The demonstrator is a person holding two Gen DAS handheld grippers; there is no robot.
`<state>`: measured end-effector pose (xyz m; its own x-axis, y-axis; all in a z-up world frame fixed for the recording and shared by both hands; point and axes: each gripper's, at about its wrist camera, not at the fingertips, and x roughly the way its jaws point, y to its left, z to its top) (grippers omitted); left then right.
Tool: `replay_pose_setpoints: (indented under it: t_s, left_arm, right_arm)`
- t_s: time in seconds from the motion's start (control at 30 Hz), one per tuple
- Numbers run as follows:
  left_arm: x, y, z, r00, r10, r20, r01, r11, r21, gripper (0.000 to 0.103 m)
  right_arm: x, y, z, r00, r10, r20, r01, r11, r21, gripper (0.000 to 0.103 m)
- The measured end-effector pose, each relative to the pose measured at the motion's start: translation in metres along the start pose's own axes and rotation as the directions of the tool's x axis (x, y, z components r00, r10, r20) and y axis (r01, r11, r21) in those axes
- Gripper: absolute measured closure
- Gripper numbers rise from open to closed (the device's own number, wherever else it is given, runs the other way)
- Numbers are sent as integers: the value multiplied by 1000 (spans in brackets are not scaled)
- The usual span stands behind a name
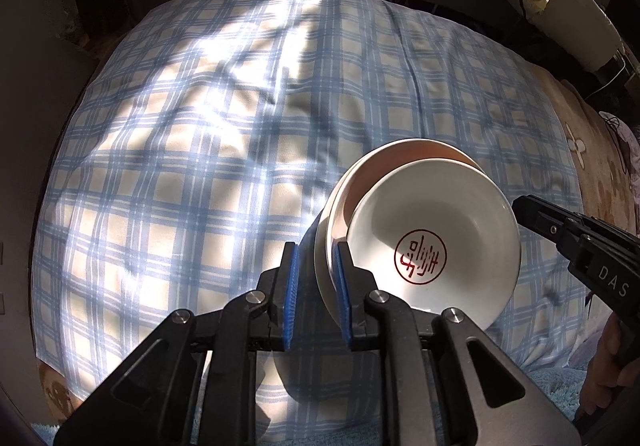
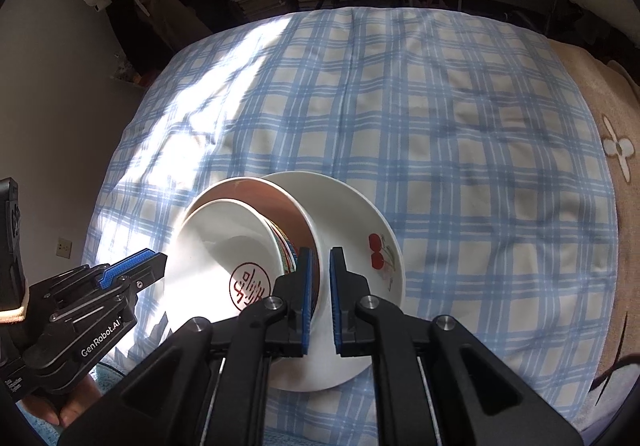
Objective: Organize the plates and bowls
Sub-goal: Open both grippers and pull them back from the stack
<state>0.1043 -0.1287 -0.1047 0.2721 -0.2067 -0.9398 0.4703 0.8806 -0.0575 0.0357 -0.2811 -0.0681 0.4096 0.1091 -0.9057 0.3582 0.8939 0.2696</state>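
The blue checked cloth [image 2: 460, 118] lies bare beyond and to both sides of 1 stack of dishes [image 2: 280, 266], leaving wide open passage there. The stack, 2 nested bowls [image 1: 436, 242] on a white plate [image 2: 360, 230], fills the near centre. The left gripper [image 1: 316, 278] and right gripper [image 2: 320, 278] flank it, crowding the near approach.

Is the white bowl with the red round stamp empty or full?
Empty. The white bowl with the red round stamp shows its bare inside and whole stamp; it sits nested in a bigger brown-lined bowl.
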Motion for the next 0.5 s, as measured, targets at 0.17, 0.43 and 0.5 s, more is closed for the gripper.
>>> replay_pose_setpoints:
  t_s: [0.17,0.43,0.5]
  left_arm:
    - [-25,-1,-10,998,35,58,-37,999,21,78]
    - [-89,8,-28,954,174,245,-179,984,-2,26]
    - [-105,11,-32,935,199,293,-203,979,-19,15]
  right_arm:
    - [-25,1,-10,998,6,65,-5,1000,-23,75]
    - [-88,20,-27,961,53,270,-22,993,-115,46]
    - [-99,28,-34,951,64,304,-18,988,-150,37]
